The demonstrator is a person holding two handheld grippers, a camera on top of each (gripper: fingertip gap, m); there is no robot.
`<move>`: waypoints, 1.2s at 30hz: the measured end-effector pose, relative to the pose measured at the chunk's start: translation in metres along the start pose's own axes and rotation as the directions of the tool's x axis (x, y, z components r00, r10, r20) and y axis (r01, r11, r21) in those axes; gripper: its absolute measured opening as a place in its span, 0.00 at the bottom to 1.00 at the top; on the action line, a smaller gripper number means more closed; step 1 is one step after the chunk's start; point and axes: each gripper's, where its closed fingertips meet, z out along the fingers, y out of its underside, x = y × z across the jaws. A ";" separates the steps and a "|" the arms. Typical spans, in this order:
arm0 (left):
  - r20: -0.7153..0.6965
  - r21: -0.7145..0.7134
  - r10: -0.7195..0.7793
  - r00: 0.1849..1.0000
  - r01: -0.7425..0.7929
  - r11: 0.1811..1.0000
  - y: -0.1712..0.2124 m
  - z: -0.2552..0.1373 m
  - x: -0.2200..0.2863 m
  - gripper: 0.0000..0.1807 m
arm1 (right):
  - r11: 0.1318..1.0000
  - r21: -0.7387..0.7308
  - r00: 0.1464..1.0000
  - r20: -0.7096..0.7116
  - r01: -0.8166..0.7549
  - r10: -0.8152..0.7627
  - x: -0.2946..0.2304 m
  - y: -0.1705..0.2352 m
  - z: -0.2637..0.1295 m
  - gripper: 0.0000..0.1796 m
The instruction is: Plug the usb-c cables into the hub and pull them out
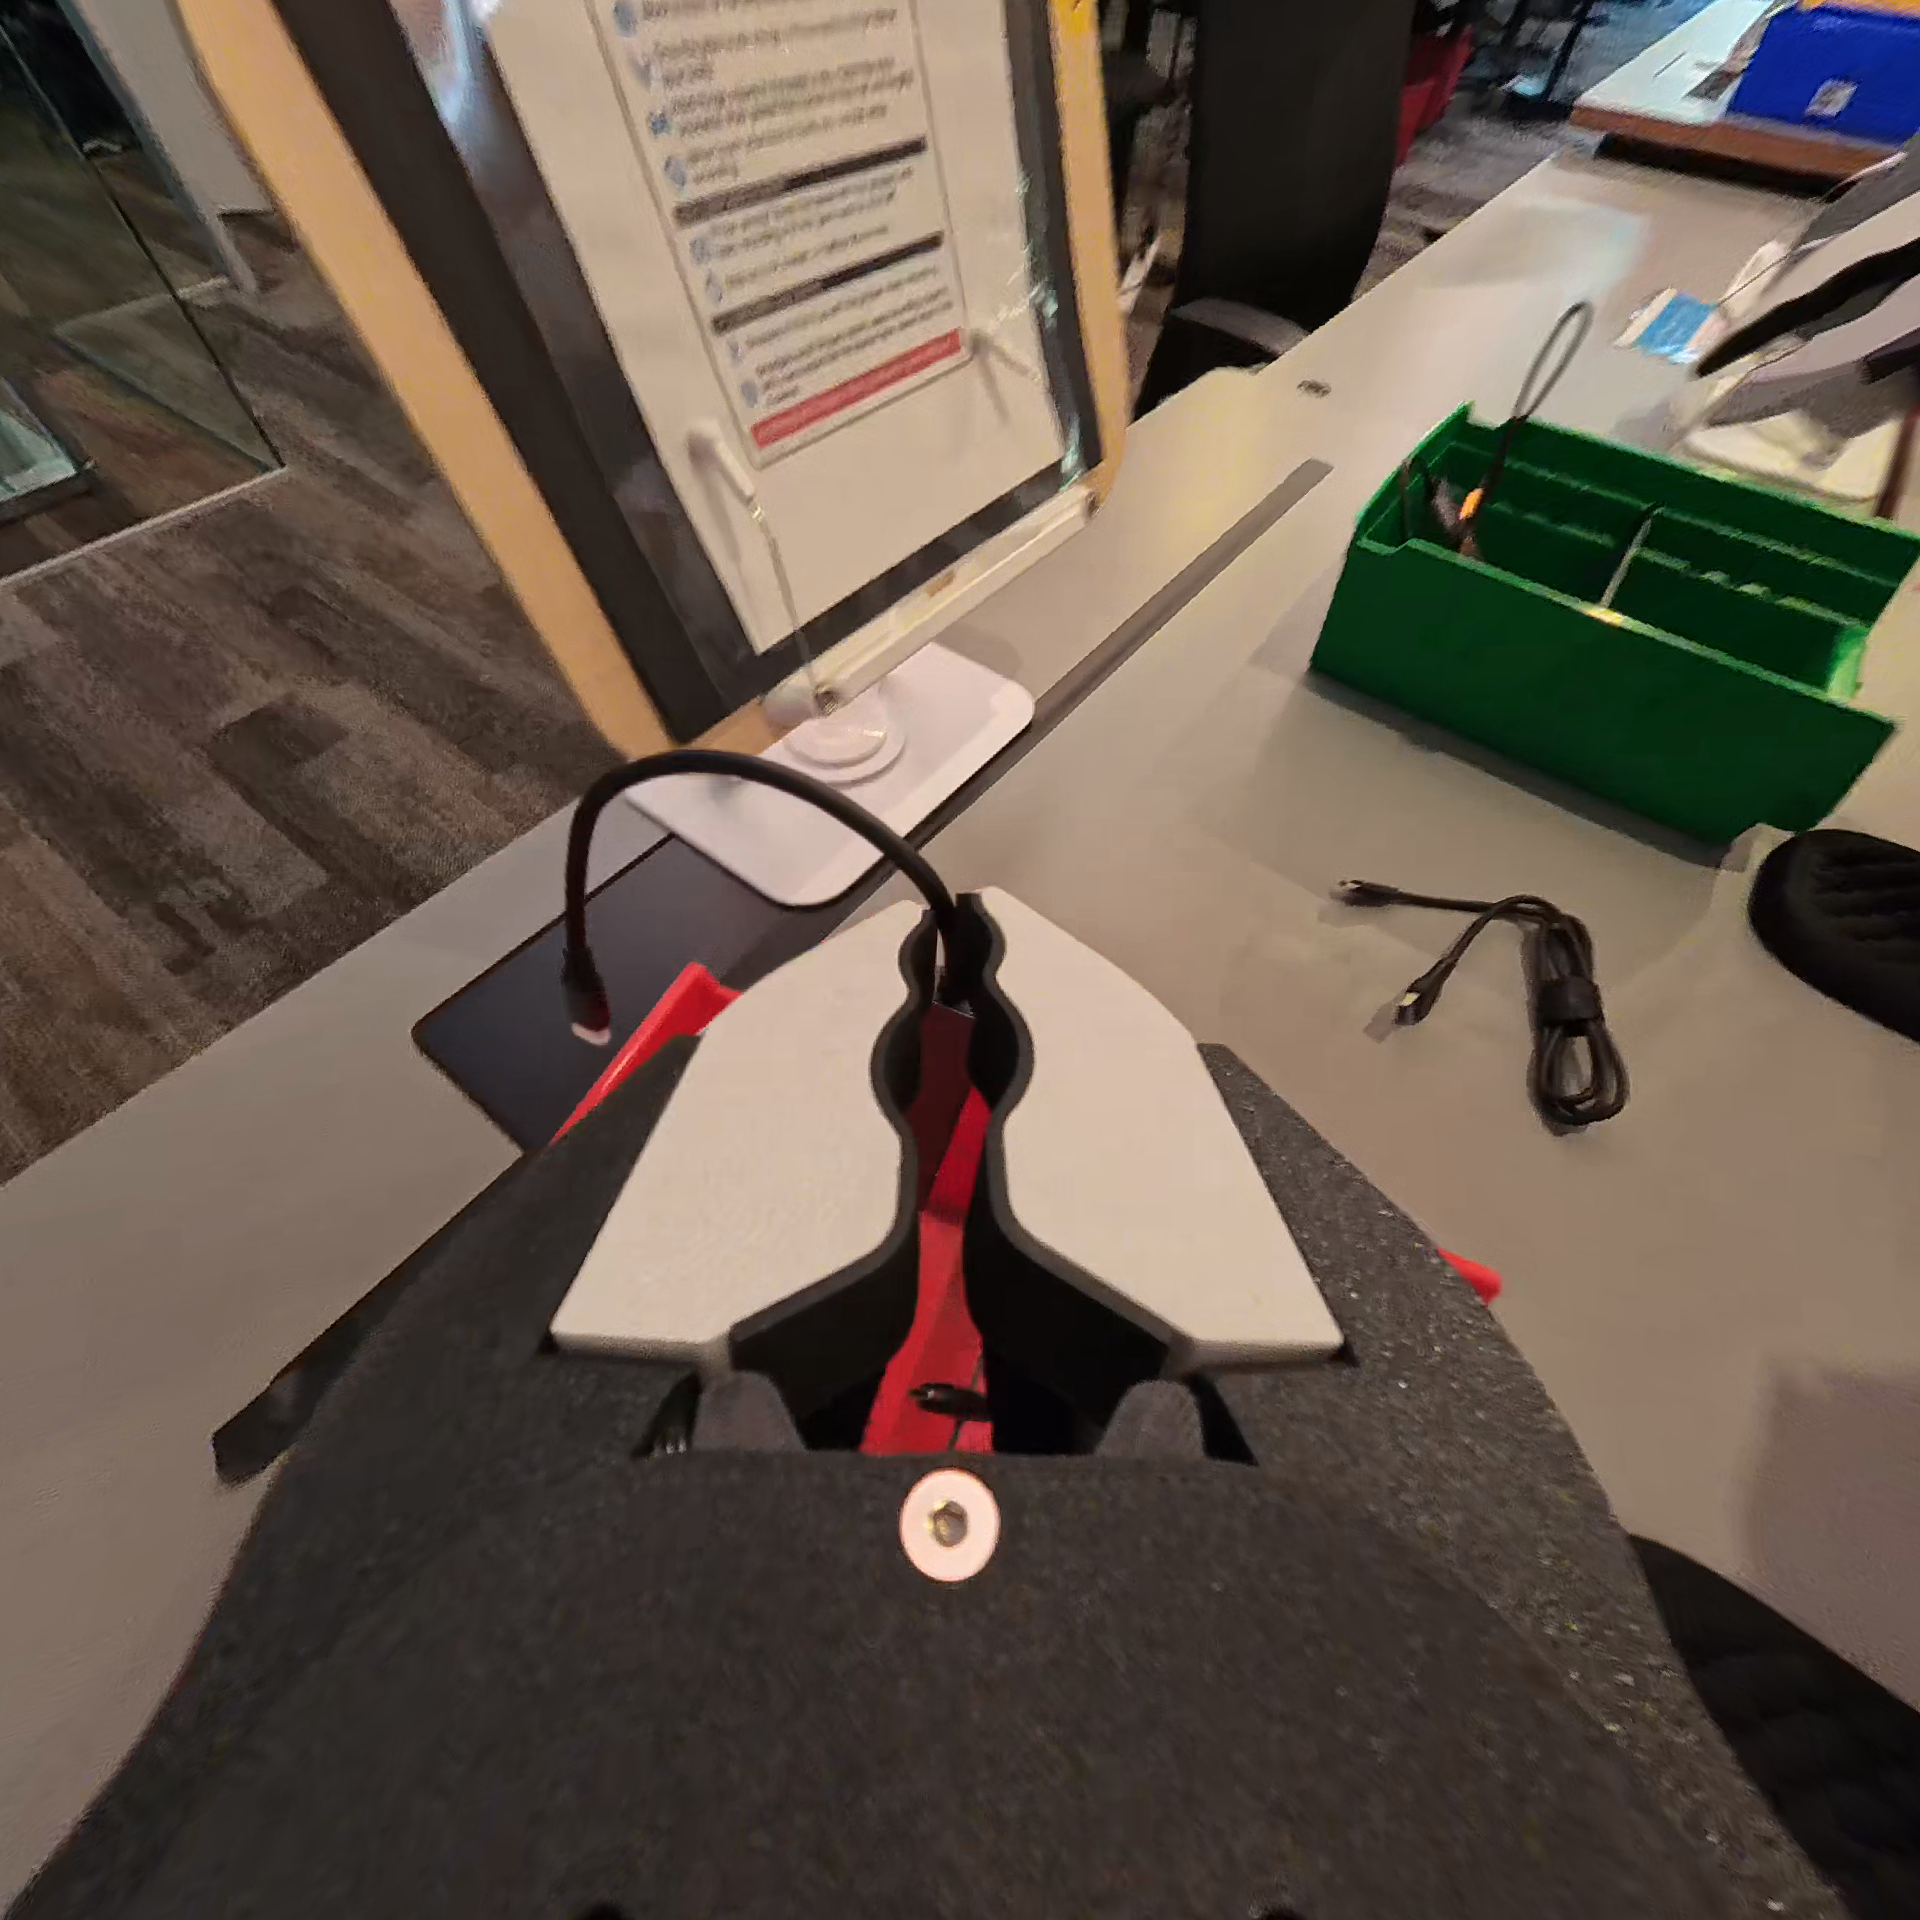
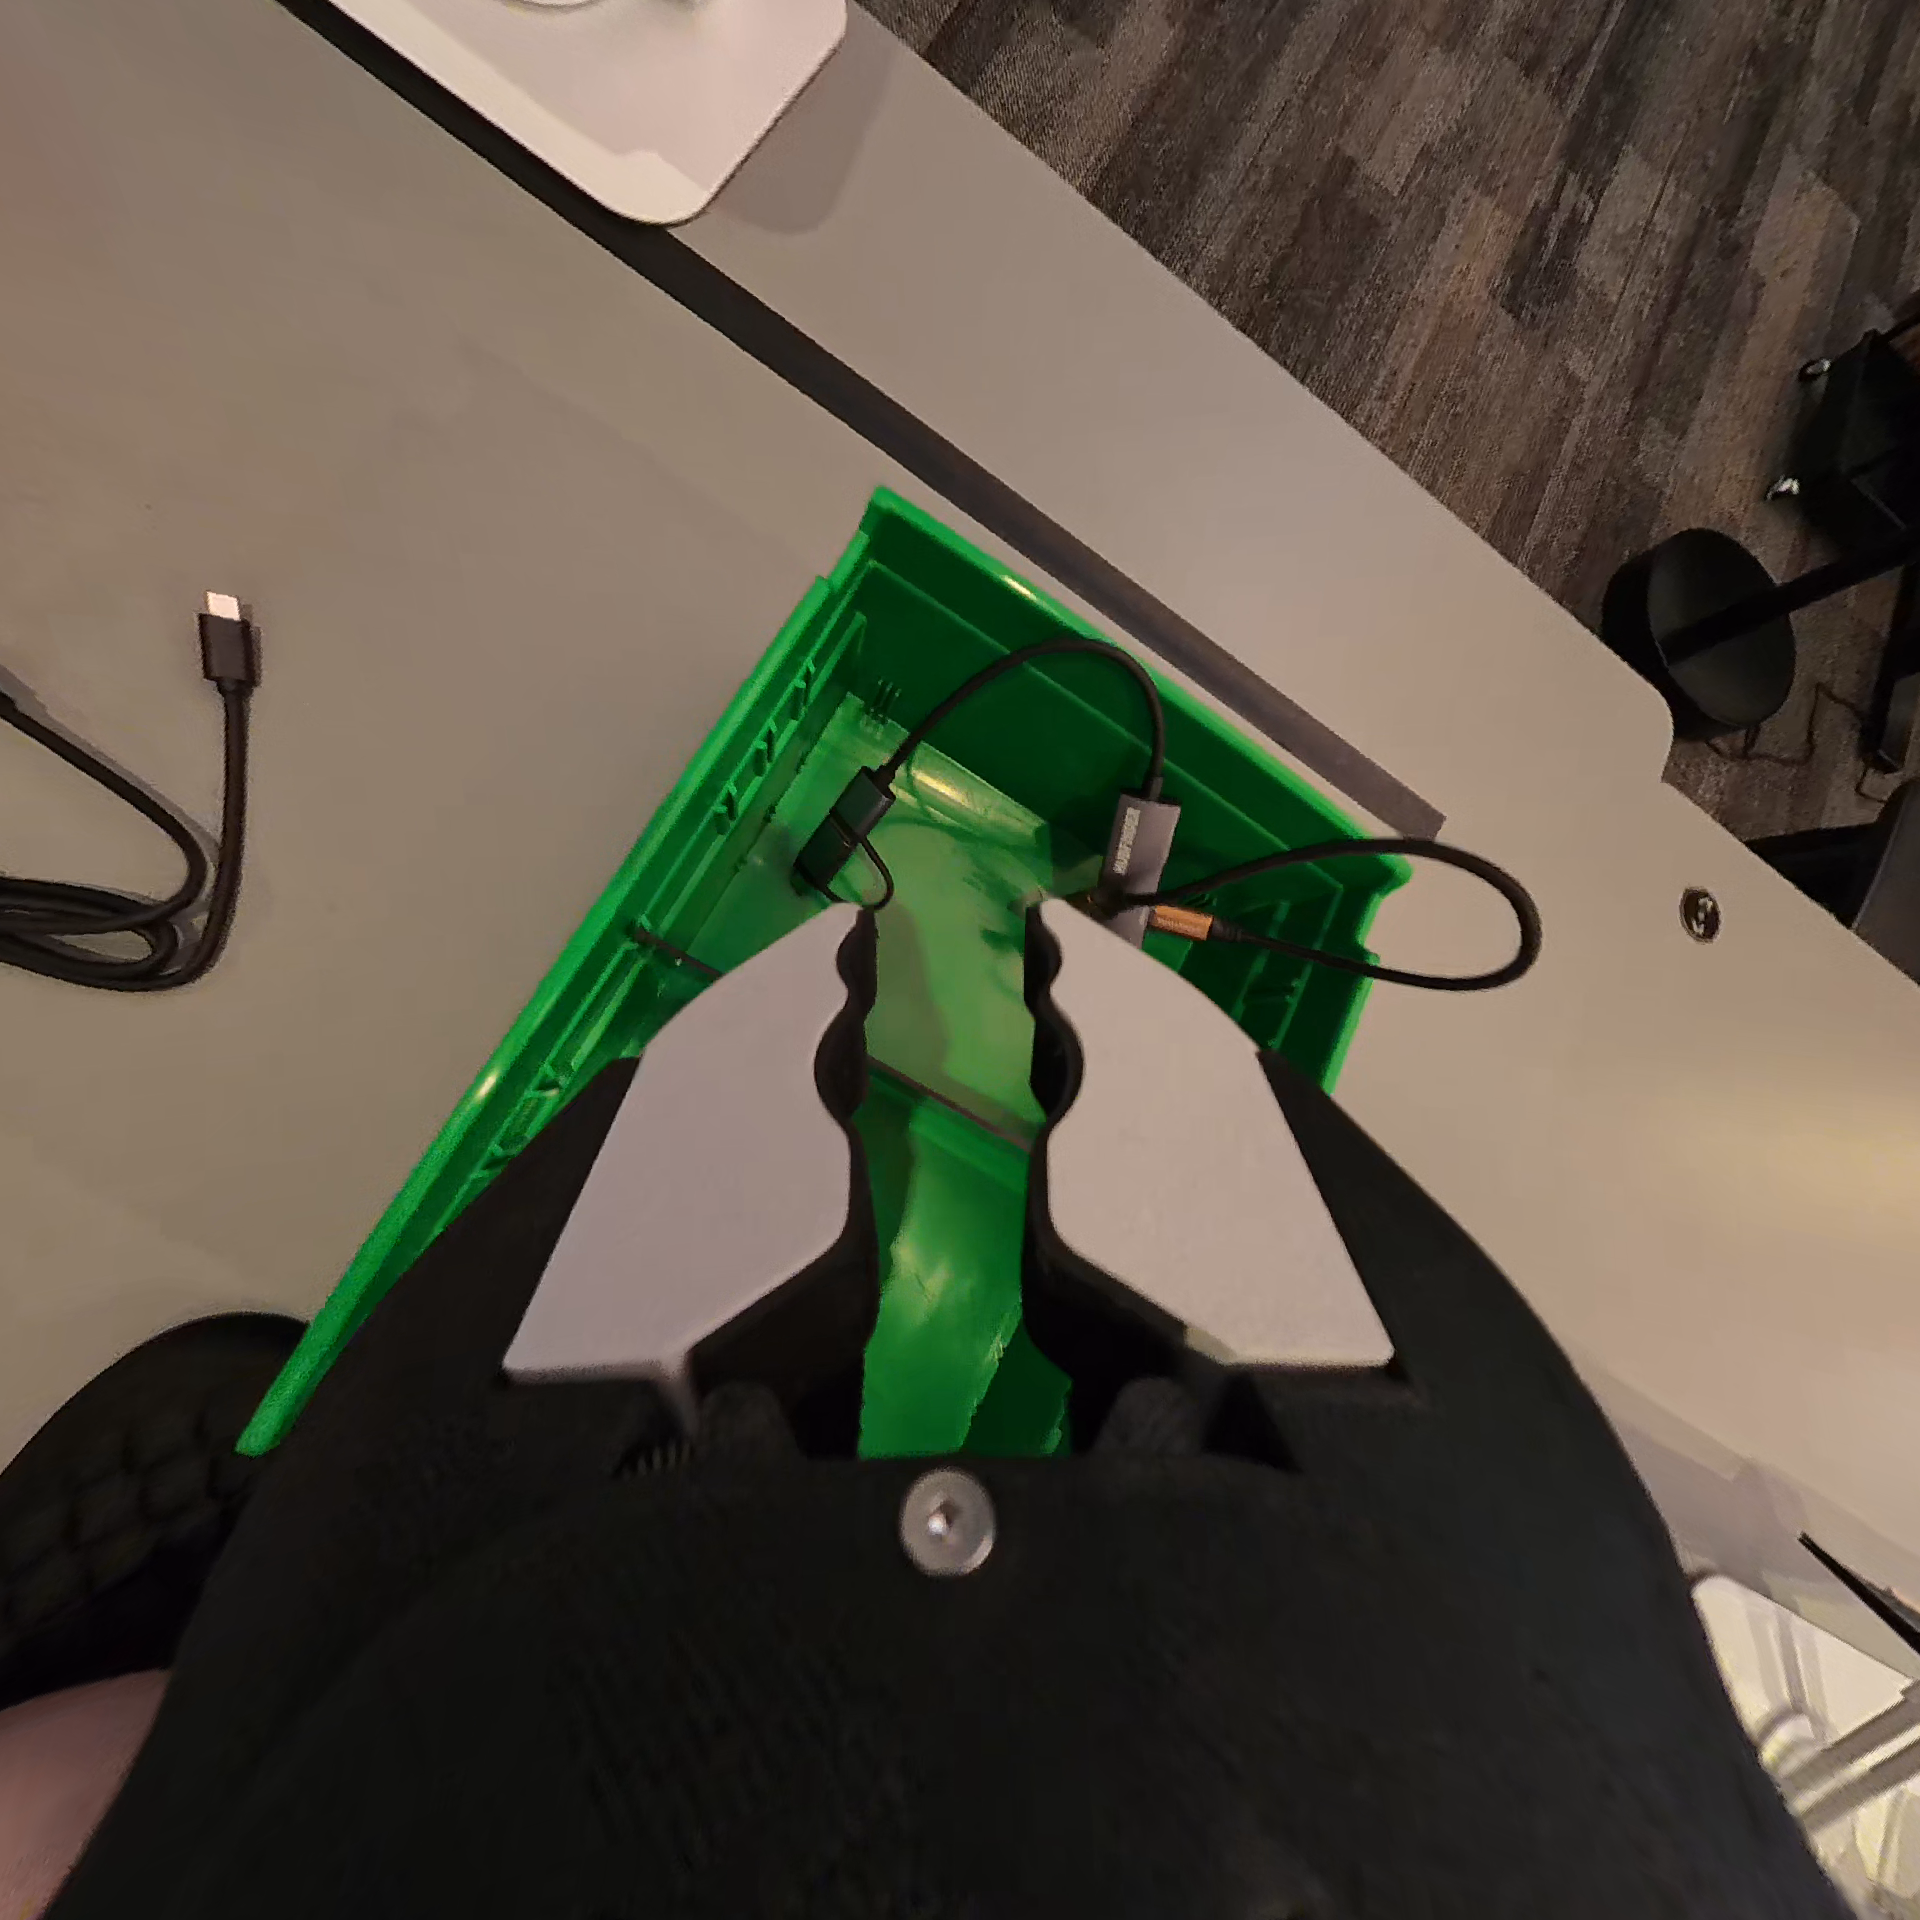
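My left gripper (image 1: 961,914) is shut on a slim dark hub (image 1: 948,1049), held above a red tray (image 1: 935,1299). The hub's short black lead (image 1: 748,769) arches left and ends in a free plug (image 1: 585,1003). A coiled black USB-C cable (image 1: 1558,997) lies on the grey table; it also shows in the right wrist view (image 2: 223,748) with its plug (image 2: 227,634) free. My right gripper (image 2: 951,914) is open and empty over a green bin (image 2: 727,790). The bin holds two dark adapters (image 2: 847,831) (image 2: 1138,852) joined by a thin cable, and an orange-collared plug (image 2: 1184,920).
A clear sign stand (image 1: 810,312) on a white base (image 1: 914,748) stands at the table's far edge, with carpet beyond. A dark flat pad (image 1: 499,1039) lies left of the tray. A black mesh cushion (image 1: 1839,935) sits near the green bin (image 1: 1600,665). The right gripper (image 1: 1808,322) shows above the bin. One gripper's finger ends stand about 50 centimeters off the other's.
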 end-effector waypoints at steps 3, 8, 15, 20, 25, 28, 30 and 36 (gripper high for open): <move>-0.061 0.045 0.019 0.998 -0.016 0.999 -0.020 -0.005 0.022 0.02 | 0.997 0.071 0.999 0.013 0.042 -0.043 -0.010 -0.020 -0.002 0.16; -0.204 0.099 0.077 0.976 -0.058 0.993 -0.052 -0.001 0.080 0.02 | 0.871 0.475 0.958 0.170 0.125 -0.230 -0.084 -0.111 -0.025 0.22; -0.410 0.183 0.182 0.894 -0.114 0.976 -0.086 0.026 0.178 0.02 | 0.666 0.723 0.658 0.593 -0.182 -0.464 -0.258 -0.188 -0.062 0.41; -0.452 0.208 0.243 0.859 -0.163 0.964 -0.100 0.044 0.220 0.02 | 0.680 0.714 0.711 0.565 -0.166 -0.420 -0.278 -0.193 -0.039 0.21; -0.441 0.166 0.165 0.882 -0.101 0.981 -0.104 0.043 0.217 0.16 | 0.643 0.754 0.721 0.519 -0.133 -0.460 -0.269 -0.191 -0.050 0.13; -0.263 0.061 0.063 0.963 -0.049 0.997 -0.080 0.023 0.183 0.30 | 0.624 0.773 0.751 0.478 -0.115 -0.454 -0.254 -0.192 -0.059 0.13; 0.009 -0.018 0.022 1.000 -0.022 1.000 -0.044 -0.006 0.139 0.30 | 0.599 0.793 0.773 0.446 -0.108 -0.452 -0.241 -0.192 -0.072 0.13; 0.641 -0.186 -0.169 0.749 0.365 0.912 0.118 -0.120 0.032 0.31 | 0.537 0.838 0.835 0.363 -0.098 -0.414 -0.203 -0.191 -0.103 0.13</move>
